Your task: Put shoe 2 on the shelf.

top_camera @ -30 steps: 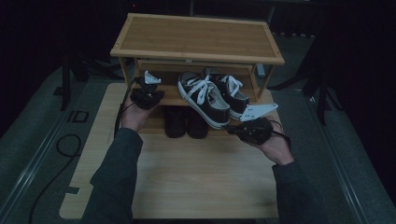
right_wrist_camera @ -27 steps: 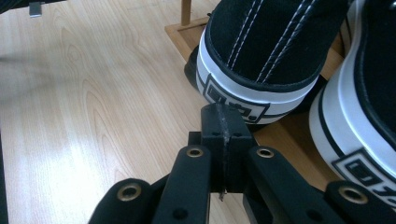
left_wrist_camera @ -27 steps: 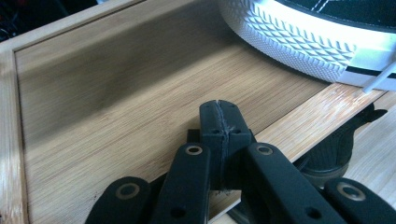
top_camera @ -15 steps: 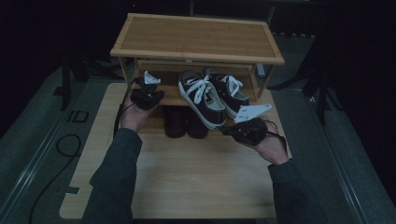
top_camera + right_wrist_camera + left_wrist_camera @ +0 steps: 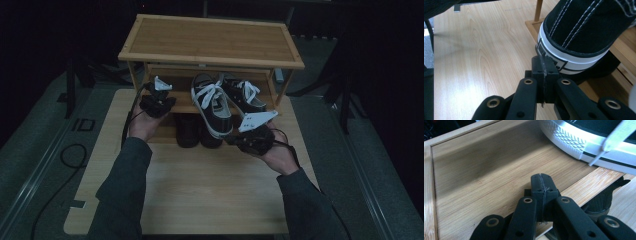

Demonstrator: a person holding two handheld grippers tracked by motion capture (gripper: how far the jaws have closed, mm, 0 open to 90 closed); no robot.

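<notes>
Here | wooden table, bamboo shoe rack | dark room | both jaws clenched, empty

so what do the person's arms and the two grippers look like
Both arms wear dark grey long sleeves. The left gripper and right gripper are black, each topped by a grey three-cornered plate and trailing a black cable. Their black jaws have linkage bars with brass-ringed holes.

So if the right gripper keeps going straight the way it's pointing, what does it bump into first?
Most likely the heel of the black sneaker. The right gripper, jaws closed, points at the white rubber band at the heel, and it looks almost touching already, though the exact gap is hard to judge.
</notes>
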